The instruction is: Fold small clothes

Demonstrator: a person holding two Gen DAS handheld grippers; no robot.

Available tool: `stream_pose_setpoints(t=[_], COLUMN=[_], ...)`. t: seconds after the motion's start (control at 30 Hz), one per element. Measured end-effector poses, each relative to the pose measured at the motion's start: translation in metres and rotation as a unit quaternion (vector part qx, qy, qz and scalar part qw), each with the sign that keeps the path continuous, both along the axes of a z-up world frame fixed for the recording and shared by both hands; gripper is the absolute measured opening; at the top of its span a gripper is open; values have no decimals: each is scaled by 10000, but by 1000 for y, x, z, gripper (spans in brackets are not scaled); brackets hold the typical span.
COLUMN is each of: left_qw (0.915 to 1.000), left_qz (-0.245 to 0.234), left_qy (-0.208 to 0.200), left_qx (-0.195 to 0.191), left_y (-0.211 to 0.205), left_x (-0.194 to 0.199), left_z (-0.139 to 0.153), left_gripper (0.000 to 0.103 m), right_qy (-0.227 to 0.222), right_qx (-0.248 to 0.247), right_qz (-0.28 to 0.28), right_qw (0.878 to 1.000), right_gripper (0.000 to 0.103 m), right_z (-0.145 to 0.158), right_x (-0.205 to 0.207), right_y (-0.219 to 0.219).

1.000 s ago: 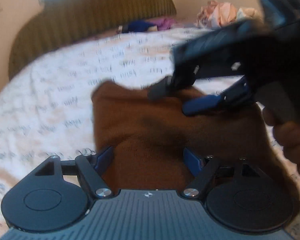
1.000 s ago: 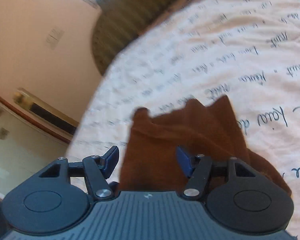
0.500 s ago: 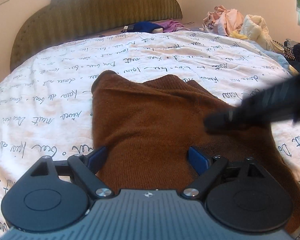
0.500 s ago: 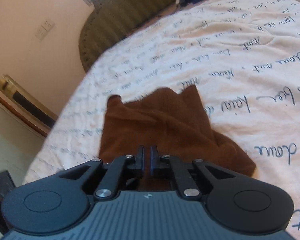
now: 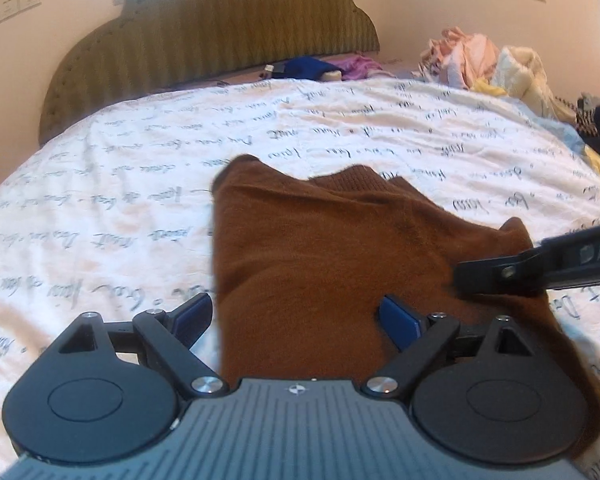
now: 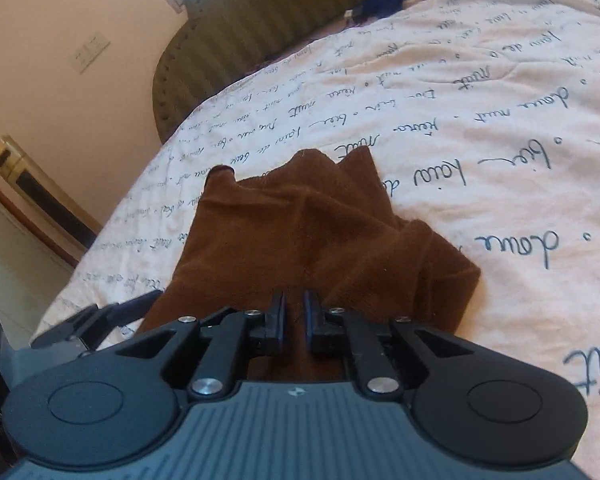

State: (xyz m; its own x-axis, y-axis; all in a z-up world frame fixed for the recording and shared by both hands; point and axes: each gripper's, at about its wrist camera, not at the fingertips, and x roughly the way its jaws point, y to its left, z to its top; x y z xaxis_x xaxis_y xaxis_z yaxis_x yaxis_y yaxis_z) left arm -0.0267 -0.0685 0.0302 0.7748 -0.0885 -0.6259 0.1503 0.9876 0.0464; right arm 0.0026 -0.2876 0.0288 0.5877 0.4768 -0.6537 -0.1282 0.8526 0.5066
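Brown garment (image 5: 320,264) on bed (image 5: 140,184), left gripper (image 5: 296,320) spread, right gripper (image 6: 295,316) pinching it — near edge.

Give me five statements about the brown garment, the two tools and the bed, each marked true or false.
1. The brown garment lies on a bedspread printed with handwriting. True.
2. The left tool is shut. False: its fingers stand wide apart, one on each side of the garment's near part.
3. The right tool has its fingers nearly together on brown cloth. True.
4. The garment is blue. False: it is brown.
5. A heap of clothes sits by the far right of the bed. True.
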Motion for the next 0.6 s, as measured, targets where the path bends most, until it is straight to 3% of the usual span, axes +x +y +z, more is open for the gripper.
stream_pose_setpoints(t=[0.07, 0.1, 0.13, 0.17, 0.23, 0.37, 0.53, 0.6], left_qw=[9997, 9994, 9988, 9982, 9975, 9976, 9988, 9986], left_qz=[68, 195, 336, 414, 534, 559, 480, 514], left_qy=[-209, -266, -295, -292, -186, -45, -90, 143], left_qx=[-91, -120, -202, -318, -415, -397, 33, 36], left_y=[18, 25, 33, 41, 48, 44, 30, 31], left_x=[-24, -36, -51, -64, -87, -116, -124, -119], left_z=[9, 10, 11, 9, 2, -11, -22, -32], left_gripper=[90, 92, 93, 94, 95, 95, 103, 103], right_qy=[-334, -533, -679, -794, -840, -514, -616, -615], right_qx=[-390, -587, -730, -808, -1006, -1505, -2379, -2651], right_qz=[-22, -52, -133, -180, -110, -132, -461, -698], right_qw=[9987, 9968, 9949, 9934, 9913, 9872, 9682, 9597], right_gripper=[15, 34, 70, 93, 93, 93, 94, 103], right_z=[19, 25, 28, 27, 17, -8, -17, -25], right_x=[-29, -47, -66, -83, -116, -146, -153, -149], right_y=[-1, -2, -3, -4, -3, 9, 31, 36])
